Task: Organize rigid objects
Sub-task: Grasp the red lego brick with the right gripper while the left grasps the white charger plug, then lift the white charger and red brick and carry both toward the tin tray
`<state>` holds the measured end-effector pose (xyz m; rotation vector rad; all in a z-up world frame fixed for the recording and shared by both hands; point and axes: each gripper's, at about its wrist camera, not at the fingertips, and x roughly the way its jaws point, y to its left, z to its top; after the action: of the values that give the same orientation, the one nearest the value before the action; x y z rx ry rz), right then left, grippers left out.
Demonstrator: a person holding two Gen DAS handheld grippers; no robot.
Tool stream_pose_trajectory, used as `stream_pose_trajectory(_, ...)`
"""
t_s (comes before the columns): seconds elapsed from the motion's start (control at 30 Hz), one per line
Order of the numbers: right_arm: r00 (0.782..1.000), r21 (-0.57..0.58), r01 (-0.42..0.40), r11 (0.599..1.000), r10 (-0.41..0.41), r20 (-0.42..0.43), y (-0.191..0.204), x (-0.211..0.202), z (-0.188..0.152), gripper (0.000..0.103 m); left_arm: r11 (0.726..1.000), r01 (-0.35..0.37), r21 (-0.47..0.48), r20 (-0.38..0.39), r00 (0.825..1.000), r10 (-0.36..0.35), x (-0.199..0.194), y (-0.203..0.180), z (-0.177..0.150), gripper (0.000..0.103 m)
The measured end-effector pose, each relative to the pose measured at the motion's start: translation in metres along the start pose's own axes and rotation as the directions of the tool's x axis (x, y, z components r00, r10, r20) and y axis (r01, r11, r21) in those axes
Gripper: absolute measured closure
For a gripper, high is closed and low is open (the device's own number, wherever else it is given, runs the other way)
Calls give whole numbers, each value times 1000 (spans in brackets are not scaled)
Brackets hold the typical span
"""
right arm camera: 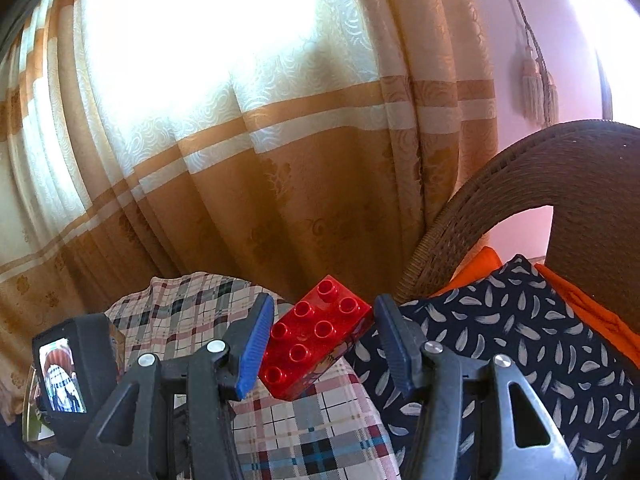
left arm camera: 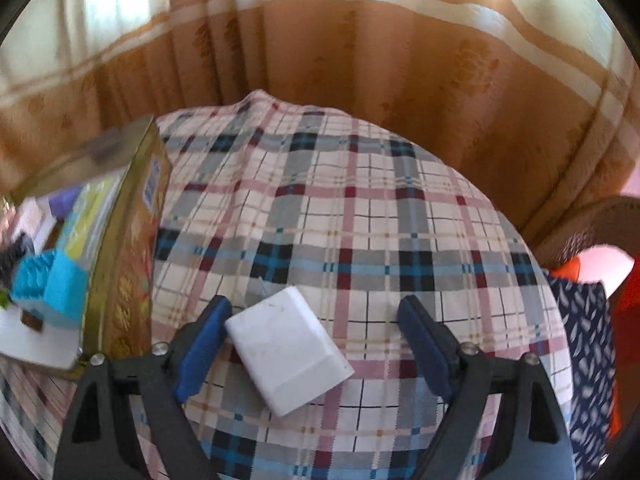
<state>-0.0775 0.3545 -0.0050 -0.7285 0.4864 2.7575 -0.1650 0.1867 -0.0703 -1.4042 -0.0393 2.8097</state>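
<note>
White block (left arm camera: 287, 350): flat on plaid cloth (left arm camera: 360, 208), between the fingers of left gripper (left arm camera: 316, 344). Jaws wide apart; left blue pad (left arm camera: 204, 346) at or just touching the block's near edge, right pad well clear of it. Not gripped, not lifted.

Red studded brick (right arm camera: 316, 336): between the fingers of right gripper (right arm camera: 318, 340). Left pad against the brick's side; right pad at its far corner, contact there not certain. Brick tilted and apparently raised off the cloth, so judged held, jaws closed onto it.

Outward from left gripper: gold tin box (left arm camera: 120, 248) standing open at the left edge of the cloth, near but apart from the white block. Inside it: cyan block (left arm camera: 52, 284) and further coloured pieces, blurred.

Outward from right gripper: navy patterned fabric (right arm camera: 500, 340) beside the cloth, wicker chair (right arm camera: 540, 184) behind, tan and cream curtain (right arm camera: 280, 140) beyond. Small screen device (right arm camera: 64, 376) at lower left.

Progress, as a judgement: partly done. Several pieces already in the tin. Remaining: red brick to be carried over and placed; white block to be gripped, lifted and placed. No other loose pieces visible on the cloth.
</note>
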Motion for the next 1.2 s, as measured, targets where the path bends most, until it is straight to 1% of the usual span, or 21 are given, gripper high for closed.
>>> stream_pose_trajectory(0.07,1000,-2,-2,1000,2,-2,1,0,-1,48,1000,-1,4,5,1000,1,0,0,0,14)
stream_pose_trajectory(0.17,1000,-4,-8,1000,8,-9,4,1,-3,48,1000,17,21,6,1000,-17,-1,0,-1,14)
stream_pose_trajectory(0.23,1000,-7,-9,1000,9,-12,5,1,-4,48,999,39,36,6,999,-39,-2,1,-3,15)
stream_pose_trajectory(0.27,1000,-7,-9,1000,9,-12,5,0,-5,48,998,46,43,7,999,-46,-2,2,-3,17)
stream_pose_trajectory(0.33,1000,-7,-8,1000,8,-12,6,0,-5,48,997,56,49,14,998,-57,-3,4,-2,25)
stream_pose_trajectory(0.37,1000,-6,-7,1000,7,-13,6,0,-5,48,997,59,54,22,998,-60,-5,6,-3,36)
stream_pose_trajectory(0.4,1000,-3,-7,1000,7,-15,6,-1,-5,48,996,65,61,28,997,-67,-6,8,-3,52)
stream_pose_trajectory(0.43,1000,0,-9,1000,9,-17,7,-1,-6,48,993,86,74,33,995,-89,-8,9,-3,57)
stream_pose_trajectory(0.47,1000,0,-9,1000,9,-16,8,-2,-6,48,992,94,87,34,995,-98,-8,8,-3,64)
stream_pose_trajectory(0.5,1000,-1,-9,1000,9,-16,8,-3,-6,48,990,97,105,34,994,-101,-9,8,-4,66)
stream_pose_trajectory(0.7,1000,-4,-8,1000,8,-9,13,-10,-9,48,983,129,131,35,990,-135,-13,11,-8,66)
stream_pose_trajectory(0.77,1000,-10,-7,1000,6,-11,15,-11,-12,48,982,126,142,47,990,-133,-17,13,-10,66)
stream_pose_trajectory(0.97,1000,-2,-2,1000,2,-10,20,-14,-18,48,971,103,217,133,982,-134,-39,19,-19,66)
stream_pose_trajectory(1.1,1000,-11,0,1000,0,-8,27,-16,-23,48,965,101,242,177,973,-146,-53,30,-25,66)
stream_pose_trajectory(1.2,1000,-10,3,1000,-3,-3,31,-18,-28,48,963,77,257,213,968,-134,-61,39,-31,66)
